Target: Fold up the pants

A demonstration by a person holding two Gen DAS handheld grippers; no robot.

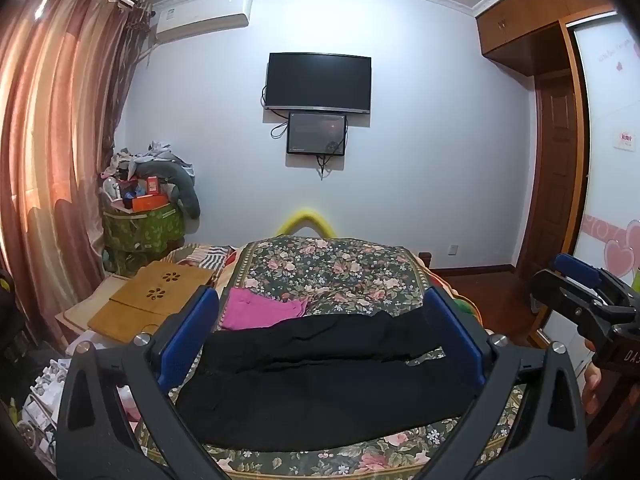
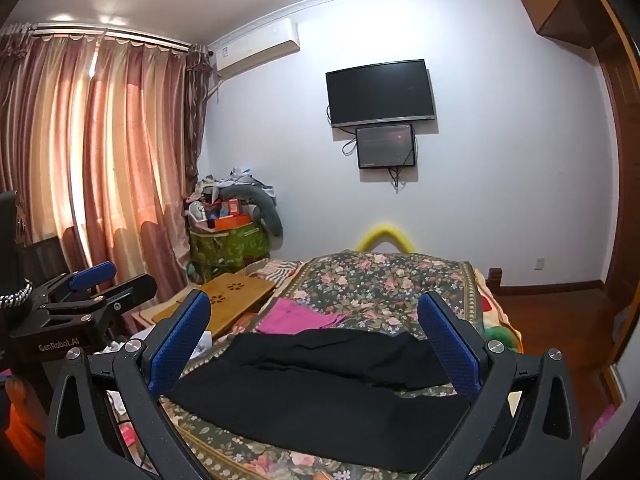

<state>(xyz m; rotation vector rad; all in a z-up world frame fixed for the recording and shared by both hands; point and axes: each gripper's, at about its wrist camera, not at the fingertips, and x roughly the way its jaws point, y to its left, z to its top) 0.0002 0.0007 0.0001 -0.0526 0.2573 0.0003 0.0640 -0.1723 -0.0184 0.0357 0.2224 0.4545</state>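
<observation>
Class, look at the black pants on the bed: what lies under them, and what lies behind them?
Under the black pants lies the floral bedspread; its pattern beneath them is covered. Behind them, farther up the bed, lies a pink garment, its near edge hidden by the pants.

Black pants (image 1: pixel 320 384) lie across the floral bedspread (image 1: pixel 332 268) (pink garment (image 1: pixel 260 310) behind).

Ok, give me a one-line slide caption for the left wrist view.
Open left hand-held gripper poised above black pants laid across a floral bedspread, pink garment beyond.
</observation>
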